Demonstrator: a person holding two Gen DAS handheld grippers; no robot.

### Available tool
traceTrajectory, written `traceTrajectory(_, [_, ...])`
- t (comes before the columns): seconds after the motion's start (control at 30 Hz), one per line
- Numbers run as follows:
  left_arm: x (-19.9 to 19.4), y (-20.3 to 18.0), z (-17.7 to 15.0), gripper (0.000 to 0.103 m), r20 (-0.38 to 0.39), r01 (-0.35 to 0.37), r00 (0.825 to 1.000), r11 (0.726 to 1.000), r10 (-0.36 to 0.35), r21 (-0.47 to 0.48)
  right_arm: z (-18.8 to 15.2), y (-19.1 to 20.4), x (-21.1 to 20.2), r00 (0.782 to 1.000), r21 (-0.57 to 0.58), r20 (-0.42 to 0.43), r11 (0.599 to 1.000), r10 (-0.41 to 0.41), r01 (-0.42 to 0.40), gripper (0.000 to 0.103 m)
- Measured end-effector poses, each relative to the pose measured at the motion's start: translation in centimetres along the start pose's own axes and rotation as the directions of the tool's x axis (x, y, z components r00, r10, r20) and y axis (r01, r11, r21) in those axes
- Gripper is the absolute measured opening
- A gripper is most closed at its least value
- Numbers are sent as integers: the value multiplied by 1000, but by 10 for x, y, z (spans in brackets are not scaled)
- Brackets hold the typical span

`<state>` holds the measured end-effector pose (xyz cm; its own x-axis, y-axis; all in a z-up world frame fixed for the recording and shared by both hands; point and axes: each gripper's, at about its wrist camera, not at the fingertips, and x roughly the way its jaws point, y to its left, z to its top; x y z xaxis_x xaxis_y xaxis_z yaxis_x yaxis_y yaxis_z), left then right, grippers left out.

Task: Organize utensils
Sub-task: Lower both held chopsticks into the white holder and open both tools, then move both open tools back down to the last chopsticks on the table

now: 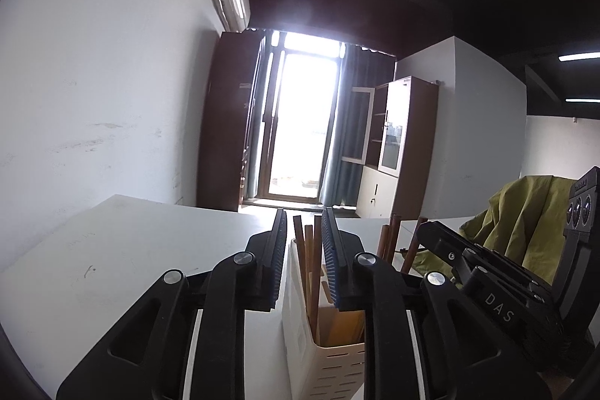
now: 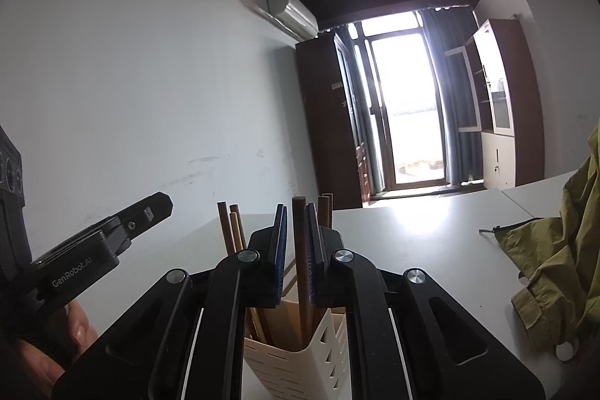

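Right gripper clenched on one dark chopstick, upright, lower end down in the cream holder near the table's front edge. Left gripper parted, astride the sticks in the holder's other compartment, not touching them. Could tip the light holder if dragged sideways; could jam the stick on a divider if tilted. Could knock the left gripper, just beside. Legible: "GenRobot.AI" on the left gripper, "DAS" on the right.
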<state>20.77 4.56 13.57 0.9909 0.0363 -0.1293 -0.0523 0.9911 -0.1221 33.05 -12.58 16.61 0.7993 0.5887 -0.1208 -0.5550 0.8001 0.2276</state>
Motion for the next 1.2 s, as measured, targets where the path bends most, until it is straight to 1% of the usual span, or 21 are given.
traceTrajectory(0.03, [-2,0,-1,19,-5,-2,1000,1000,2,3,0,0,-2,1000,-1,-3,1000,-2,2,17])
traceTrajectory(0.07, [-4,0,-2,19,-9,-5,1000,1000,5,5,-1,0,-4,1000,-3,-6,1000,-3,3,18])
traceTrajectory(0.23, [-19,-1,-9,21,-20,-12,1000,1000,12,22,-3,-2,-16,1000,-3,-21,1000,-22,22,20])
traceTrajectory(0.37, [-32,-5,-15,23,-29,-13,999,999,14,41,-7,0,-24,999,-7,-42,1000,-29,29,26])
traceTrajectory(0.47, [-40,-8,-19,23,-38,-15,999,998,17,53,-12,1,-27,997,-13,-67,999,-34,33,28])
traceTrajectory(0.53, [-44,-11,-25,23,-57,-12,998,998,15,58,-16,3,-28,996,-18,-87,999,-35,33,29])
traceTrajectory(0.57, [-45,-12,-28,23,-68,-13,998,998,17,61,-17,4,-29,994,-23,-98,999,-37,35,31])
traceTrajectory(0.6, [-47,-13,-31,23,-78,-13,997,998,18,61,-19,5,-28,993,-27,-114,999,-40,37,33])
traceTrajectory(0.8, [-55,-17,-46,24,-129,-17,991,996,28,89,-32,5,-30,980,-37,-189,998,-61,55,33])
traceTrajectory(0.87, [-56,-17,-50,27,-149,-15,988,995,29,94,-35,7,-32,977,-44,-205,998,-58,50,34])
traceTrajectory(1.0, [-60,-18,-58,27,-184,-21,982,994,41,107,-43,10,-33,968,-63,-242,997,-60,46,38])
traceTrajectory(1.07, [-64,-17,-61,28,-201,-22,979,993,45,113,-47,12,-32,962,-76,-267,996,-60,41,40])
traceTrajectory(1.1, [-66,-16,-64,30,-208,-24,977,993,47,112,-50,13,-31,958,-85,-280,996,-65,42,42])
traceTrajectory(1.2, [-71,-7,-75,32,-243,-31,969,996,49,79,-61,15,-27,941,-84,-331,996,-65,40,42])
